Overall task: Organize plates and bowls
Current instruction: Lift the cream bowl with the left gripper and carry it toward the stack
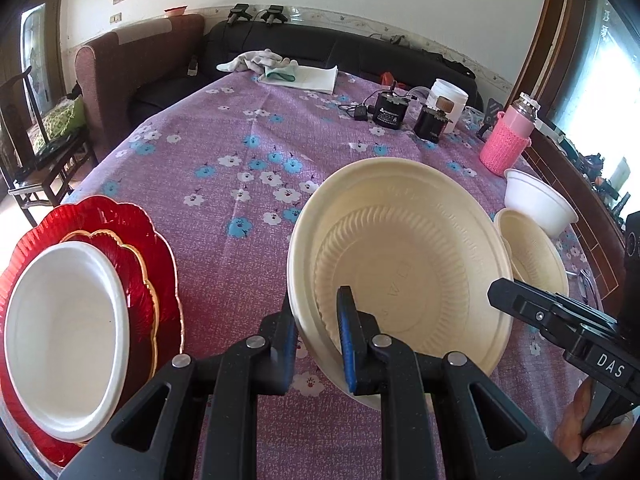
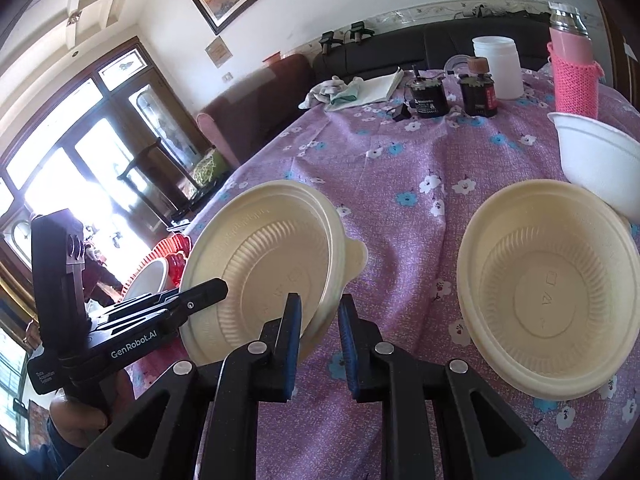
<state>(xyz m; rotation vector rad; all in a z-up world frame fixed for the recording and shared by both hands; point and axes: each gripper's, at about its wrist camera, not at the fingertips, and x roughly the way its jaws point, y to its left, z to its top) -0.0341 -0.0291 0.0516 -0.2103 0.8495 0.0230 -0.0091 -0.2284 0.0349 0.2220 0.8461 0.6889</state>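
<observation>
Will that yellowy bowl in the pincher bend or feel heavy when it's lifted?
Probably light: the left gripper holds the cream bowl tilted by just a thin bit of rim. It looks like thin moulded disposable material with ribbed walls, so it may flex a little if squeezed rather than crack. The matte surface likely isn't very slippery.

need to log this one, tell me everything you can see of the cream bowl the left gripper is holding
The cream bowl is round and shallow, of matte moulded pulp or plastic by its look, with a stepped rim, a ribbed ring around a flat base bearing embossed marks, and a small tab on its rim. It is empty. It is tilted, its inside facing the cameras, above the tablecloth. The left gripper is shut on its near rim, one pad inside and one outside. The right gripper sits at its edge; contact is unclear.
</observation>
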